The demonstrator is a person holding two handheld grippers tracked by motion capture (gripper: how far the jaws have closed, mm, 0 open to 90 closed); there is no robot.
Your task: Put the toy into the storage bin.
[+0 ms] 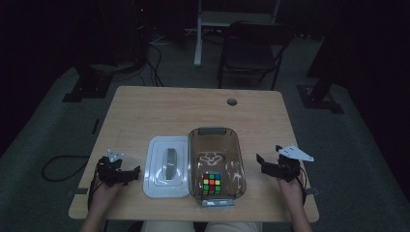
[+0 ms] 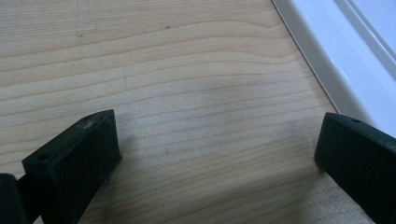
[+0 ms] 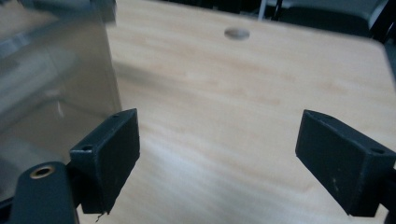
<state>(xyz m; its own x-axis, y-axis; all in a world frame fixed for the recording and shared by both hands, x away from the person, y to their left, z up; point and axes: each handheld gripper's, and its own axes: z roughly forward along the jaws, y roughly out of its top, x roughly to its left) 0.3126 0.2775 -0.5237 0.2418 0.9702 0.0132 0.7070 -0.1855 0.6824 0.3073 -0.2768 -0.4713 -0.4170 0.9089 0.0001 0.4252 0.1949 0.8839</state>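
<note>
Counting: one cube [image 1: 212, 183] | one bin [image 1: 237, 145] | one lid [image 1: 167, 166] | two claws, left [image 2: 217, 140] and right [image 3: 217, 154], both wide, empty

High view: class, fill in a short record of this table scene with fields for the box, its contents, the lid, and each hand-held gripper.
box: clear brown plastic box, open, on the wooden table
contents: colour puzzle cube, at the near end of the box
lid: white lid, flat on the table just left of the box
left hand-held gripper: open, nothing between its jaws, beside the lid
right hand-held gripper: open, nothing between its jaws, beside the box
</note>
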